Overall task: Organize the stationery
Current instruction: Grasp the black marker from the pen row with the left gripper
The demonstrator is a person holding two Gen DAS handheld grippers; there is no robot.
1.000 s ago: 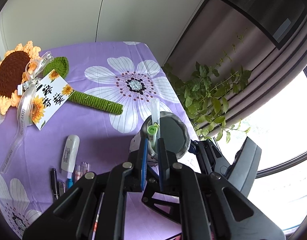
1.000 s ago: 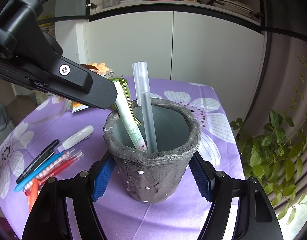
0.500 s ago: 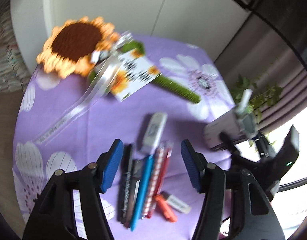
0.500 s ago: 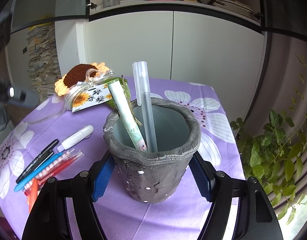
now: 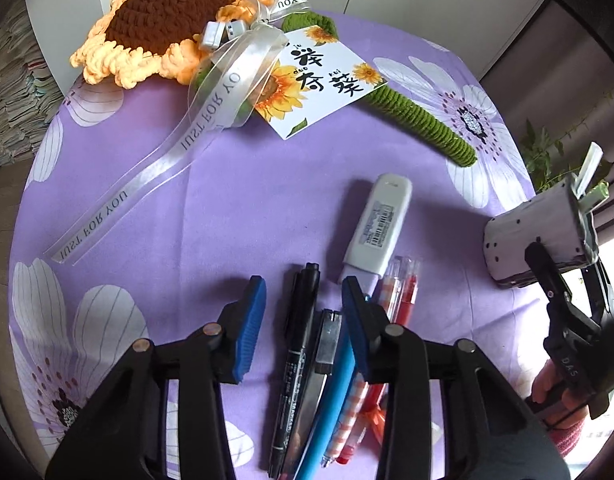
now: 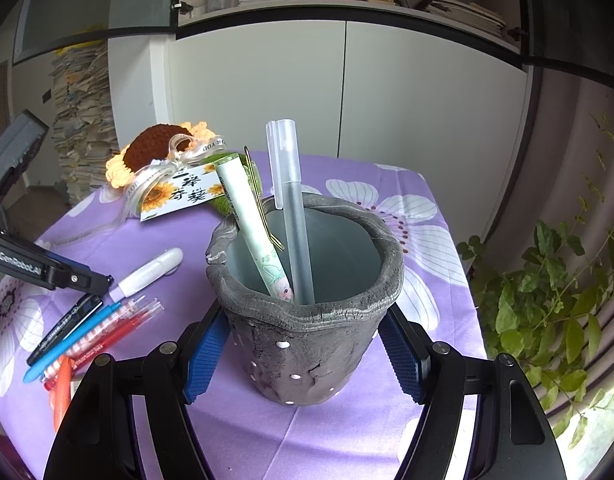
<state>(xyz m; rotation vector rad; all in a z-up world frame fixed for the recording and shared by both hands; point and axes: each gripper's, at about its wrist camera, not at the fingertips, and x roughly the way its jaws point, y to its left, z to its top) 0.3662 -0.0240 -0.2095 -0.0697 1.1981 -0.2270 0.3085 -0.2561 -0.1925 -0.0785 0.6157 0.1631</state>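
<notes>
Since a second ago the left tool (image 5: 303, 320) has left the pot and now hangs, jaws spread and holding nothing, over the row of pens, where before it pinched the green pen at the rim. That green pen (image 6: 253, 224) now leans inside the grey pot (image 6: 307, 320) beside a frosted pen (image 6: 291, 208), both standing above the rim. The right tool (image 6: 307, 354) has not shifted: its blue pads sit against the pot's two sides, gripping it near the worktop's right edge.

On the purple flowered worktop (image 5: 227, 200), toward the near edge, lie a black marker (image 5: 297, 356), a blue pen (image 5: 335, 404) and a red pen (image 5: 403, 312), side by side and touching. A white correction tape (image 5: 379, 228) lies just beyond them. At the far edge rests a crocheted sunflower (image 5: 163, 20) with a ribbon (image 5: 155, 176) and a card (image 5: 319, 80).
</notes>
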